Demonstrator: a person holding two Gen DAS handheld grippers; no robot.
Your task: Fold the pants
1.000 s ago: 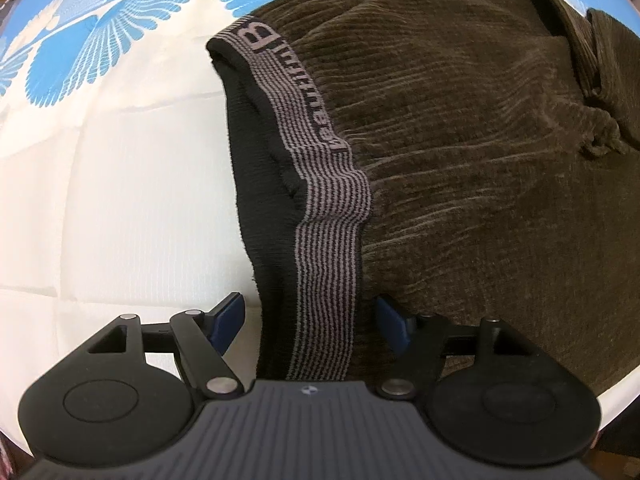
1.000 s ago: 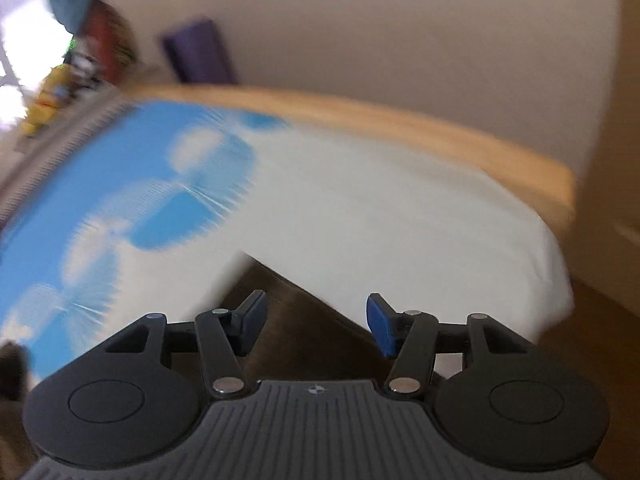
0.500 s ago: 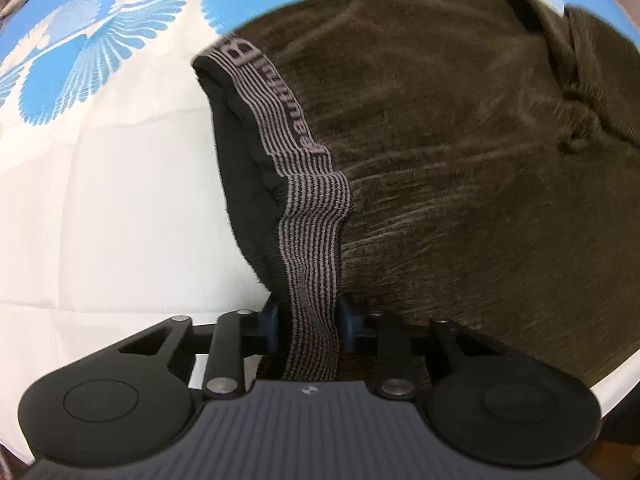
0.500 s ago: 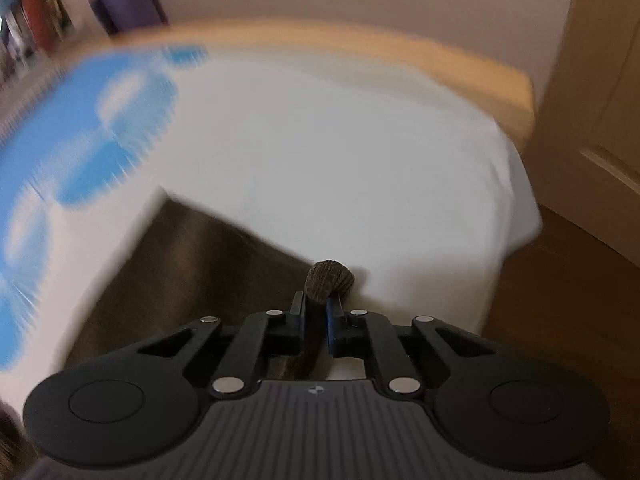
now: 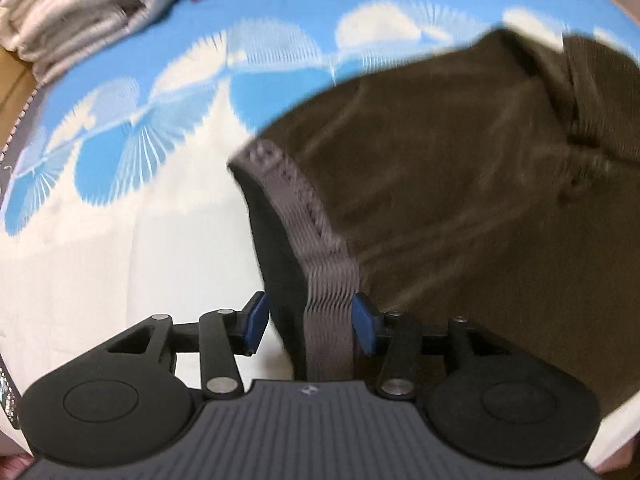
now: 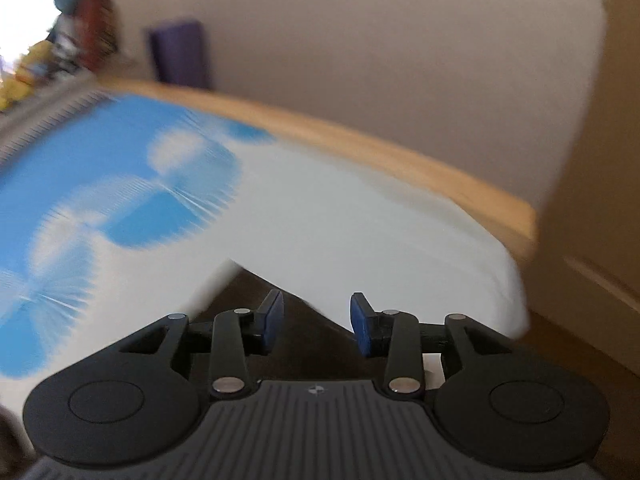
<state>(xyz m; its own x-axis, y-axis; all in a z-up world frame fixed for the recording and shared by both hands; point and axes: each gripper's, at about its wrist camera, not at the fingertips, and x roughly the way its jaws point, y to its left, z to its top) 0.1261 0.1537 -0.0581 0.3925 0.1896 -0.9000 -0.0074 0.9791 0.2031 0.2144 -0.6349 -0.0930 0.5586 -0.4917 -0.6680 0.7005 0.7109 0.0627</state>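
White bed (image 5: 120,264) with blue fan print, brown pants (image 5: 460,200) spread across it, left gripper (image 5: 306,318) jaws just reopened, parted with the striped waistband (image 5: 330,320) loose between them, right gripper (image 6: 316,322) likewise just reopened, unclamped above a pants corner.

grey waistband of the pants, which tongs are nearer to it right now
Left. The left tongs straddle the grey waistband, their jaws just reopened, one pad beside it. The right tongs hover open over brown pant fabric; no waistband shows there.
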